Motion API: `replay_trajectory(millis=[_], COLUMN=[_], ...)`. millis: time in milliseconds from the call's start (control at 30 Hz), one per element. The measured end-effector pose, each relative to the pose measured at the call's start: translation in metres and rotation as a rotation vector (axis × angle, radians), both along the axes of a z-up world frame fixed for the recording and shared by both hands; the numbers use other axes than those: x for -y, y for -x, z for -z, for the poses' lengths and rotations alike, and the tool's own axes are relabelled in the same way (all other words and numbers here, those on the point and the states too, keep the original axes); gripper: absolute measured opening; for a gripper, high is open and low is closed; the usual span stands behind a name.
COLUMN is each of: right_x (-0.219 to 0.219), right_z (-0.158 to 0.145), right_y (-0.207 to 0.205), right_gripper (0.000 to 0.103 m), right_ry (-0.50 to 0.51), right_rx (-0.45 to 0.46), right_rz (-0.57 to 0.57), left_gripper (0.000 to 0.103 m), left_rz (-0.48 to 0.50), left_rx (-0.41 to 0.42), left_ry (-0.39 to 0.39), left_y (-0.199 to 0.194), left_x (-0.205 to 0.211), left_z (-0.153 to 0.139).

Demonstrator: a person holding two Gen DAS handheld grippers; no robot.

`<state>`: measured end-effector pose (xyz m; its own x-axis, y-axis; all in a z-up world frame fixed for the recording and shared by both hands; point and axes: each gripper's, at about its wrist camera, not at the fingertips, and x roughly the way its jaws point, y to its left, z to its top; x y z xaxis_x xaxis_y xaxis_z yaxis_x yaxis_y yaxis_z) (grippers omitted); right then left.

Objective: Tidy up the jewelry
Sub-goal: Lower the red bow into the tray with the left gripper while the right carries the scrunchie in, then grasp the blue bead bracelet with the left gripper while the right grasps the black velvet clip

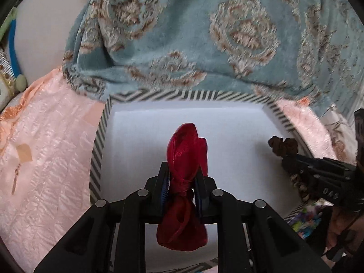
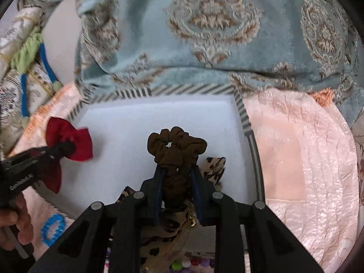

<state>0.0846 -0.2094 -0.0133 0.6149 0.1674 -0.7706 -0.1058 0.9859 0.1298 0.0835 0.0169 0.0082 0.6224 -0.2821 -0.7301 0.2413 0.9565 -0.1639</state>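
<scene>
My left gripper (image 1: 182,177) is shut on a red satin bow (image 1: 186,145) and holds it over the white inside of a box with a striped rim (image 1: 159,96). My right gripper (image 2: 176,170) is shut on a brown scrunchie (image 2: 177,142) with a leopard-print bow (image 2: 213,166) hanging from it, over the same box (image 2: 246,118). The right gripper also shows at the right of the left wrist view (image 1: 318,173). The left gripper shows at the left of the right wrist view (image 2: 41,154), with the red bow (image 2: 75,141).
The box lies on a pink quilted cover (image 1: 50,141). A blue patterned blanket (image 1: 204,34) is bunched behind it. A small gold earring (image 1: 15,179) lies on the pink cover at left. A blue beaded ring (image 2: 53,231) and colourful beads (image 2: 193,262) lie near the front.
</scene>
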Motion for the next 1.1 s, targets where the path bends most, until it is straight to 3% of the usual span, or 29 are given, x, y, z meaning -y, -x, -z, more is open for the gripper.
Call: replay_trajectory(millis=[200,267,333,533,700,967,1100], right_x=[0.007,0.01,0.012,0.02,0.036,0.086,0.115], right_z=[0.003,0.0,-0.004,-0.025,-0.038,-0.046,-0.029], right_y=[0.002,0.004,0.007,0.018,0.032,0.109,0.154], right_gripper=[0.041,0.043,0.044,0.051,0.052,0.052,0.052], right_ry=[-0.019,-0.026,-0.037,-0.083,-0.105,-0.122,-0.246], right_rx=[-0.009,0.0,0.012,0.093,0.145,0.193,0.156], right_rz=[0.023,0.029,0.033,0.046,0.094,0.178,0.247], left_gripper=[0.008,0.022,0.026,0.027,0.027,0.027,0.027], left_rz=[-0.027,-0.018,-0.016,-0.019,-0.035,-0.013,-0.01], left_rx=[-0.071,-0.079,-0.081,-0.082,-0.036,0.056,0.027], left_ry=[0.006,-0.003,-0.02,-0.022,0.021,0.006,0.019], left_y=[-0.001,0.0,0.001,0.004,0.017,0.075,0.109], left_x=[-0.005,-0.003,-0.002,-0.006,-0.022,-0.041,-0.043], left_z=[0.011,0.012,0.012,0.005,-0.014,-0.033,-0.02])
